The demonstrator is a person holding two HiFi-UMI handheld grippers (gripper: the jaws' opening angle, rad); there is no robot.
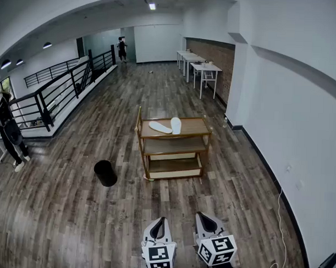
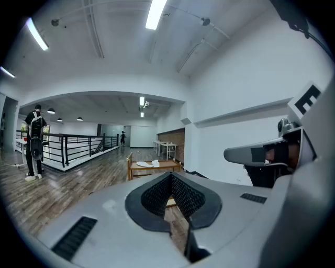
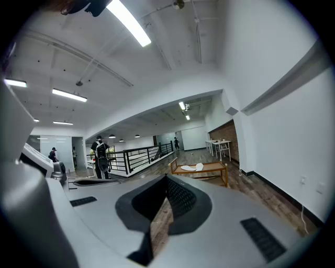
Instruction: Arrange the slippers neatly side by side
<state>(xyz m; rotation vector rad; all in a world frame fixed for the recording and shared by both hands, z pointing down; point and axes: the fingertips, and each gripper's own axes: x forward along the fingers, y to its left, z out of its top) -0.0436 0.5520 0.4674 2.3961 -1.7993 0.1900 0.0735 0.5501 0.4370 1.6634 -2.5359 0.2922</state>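
Observation:
Two white slippers lie on the top shelf of a wooden cart (image 1: 197, 124) in the middle of the room. The left slipper (image 1: 160, 127) lies slanted; the right slipper (image 1: 176, 125) points away, and their far ends nearly touch. Both grippers hang far in front of the cart, near the bottom of the head view. My left gripper (image 1: 158, 221) is shut with nothing in it, and so is my right gripper (image 1: 204, 217). In the left gripper view the slippers (image 2: 148, 164) are small and distant beyond the shut left gripper (image 2: 170, 176). The right gripper view shows the slippers (image 3: 192, 167) past the shut right gripper (image 3: 167, 178).
A black bin (image 1: 105, 172) stands on the wood floor left of the cart. A black railing (image 1: 59, 94) runs along the left, with a person (image 1: 6, 130) beside it. White tables (image 1: 198, 66) stand at the back right. A white wall and a cable (image 1: 276, 261) border the right.

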